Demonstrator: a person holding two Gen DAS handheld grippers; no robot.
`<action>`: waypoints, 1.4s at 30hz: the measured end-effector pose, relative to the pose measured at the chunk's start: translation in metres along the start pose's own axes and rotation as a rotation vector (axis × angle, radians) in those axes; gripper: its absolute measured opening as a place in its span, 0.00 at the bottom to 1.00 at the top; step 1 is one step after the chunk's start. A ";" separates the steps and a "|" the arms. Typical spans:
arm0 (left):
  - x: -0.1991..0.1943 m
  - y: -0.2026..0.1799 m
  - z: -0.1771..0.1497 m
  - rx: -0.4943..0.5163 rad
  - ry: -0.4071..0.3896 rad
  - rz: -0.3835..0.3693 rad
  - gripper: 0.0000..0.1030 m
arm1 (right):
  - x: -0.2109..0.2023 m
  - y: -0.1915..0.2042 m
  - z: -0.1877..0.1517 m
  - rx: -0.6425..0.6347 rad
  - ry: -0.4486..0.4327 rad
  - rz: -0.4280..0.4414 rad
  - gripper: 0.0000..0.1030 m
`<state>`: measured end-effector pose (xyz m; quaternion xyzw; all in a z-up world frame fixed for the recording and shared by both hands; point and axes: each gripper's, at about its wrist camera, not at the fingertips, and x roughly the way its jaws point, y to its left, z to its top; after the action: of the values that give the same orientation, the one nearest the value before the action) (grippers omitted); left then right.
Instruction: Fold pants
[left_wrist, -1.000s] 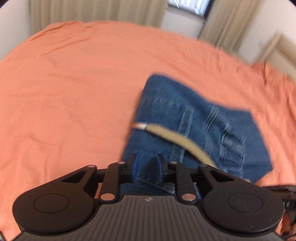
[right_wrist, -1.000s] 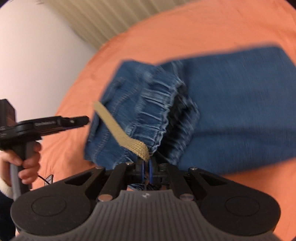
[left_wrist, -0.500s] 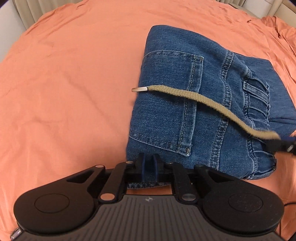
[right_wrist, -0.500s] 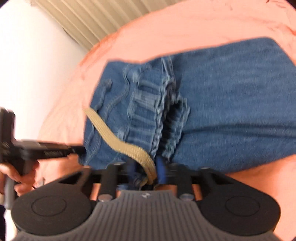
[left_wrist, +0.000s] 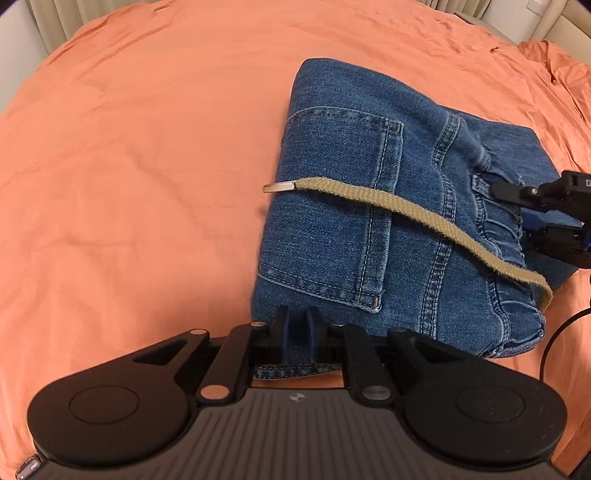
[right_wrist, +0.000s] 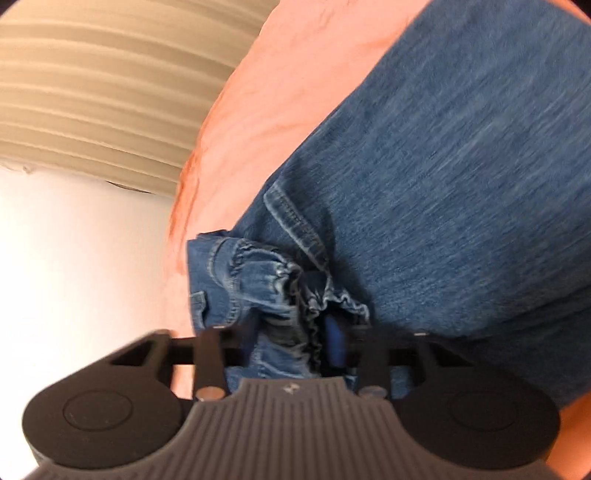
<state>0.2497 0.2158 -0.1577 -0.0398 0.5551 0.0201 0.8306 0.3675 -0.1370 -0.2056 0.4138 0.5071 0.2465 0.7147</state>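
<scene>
Right of centre on the orange bed (left_wrist: 147, 166), folded jeans (left_wrist: 351, 221) lay; left tongs (left_wrist: 297, 334) clamped their near hem, right tongs (right_wrist: 295, 343), just closing, straddled the bunched waistband; left side open.

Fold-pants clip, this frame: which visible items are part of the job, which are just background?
Job:
- jeans, folded on the orange sheet
- tan drawstring lying across them
- left gripper, clamped on the near hem
- right gripper, at the gathered waistband, jaws just closing

Background:
- curtains
- white wall
</scene>
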 end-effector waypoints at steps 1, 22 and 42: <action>-0.002 0.001 0.000 -0.003 -0.002 -0.004 0.15 | -0.004 0.004 0.002 -0.017 -0.003 -0.002 0.15; -0.076 0.005 0.052 -0.108 -0.317 -0.107 0.16 | -0.106 0.233 0.088 -0.605 -0.087 -0.103 0.09; -0.006 -0.054 0.052 0.018 -0.159 -0.081 0.16 | -0.101 -0.044 0.161 -0.163 -0.072 -0.466 0.13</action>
<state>0.2990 0.1671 -0.1299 -0.0529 0.4855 -0.0155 0.8725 0.4768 -0.2936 -0.1667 0.2351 0.5413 0.1001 0.8011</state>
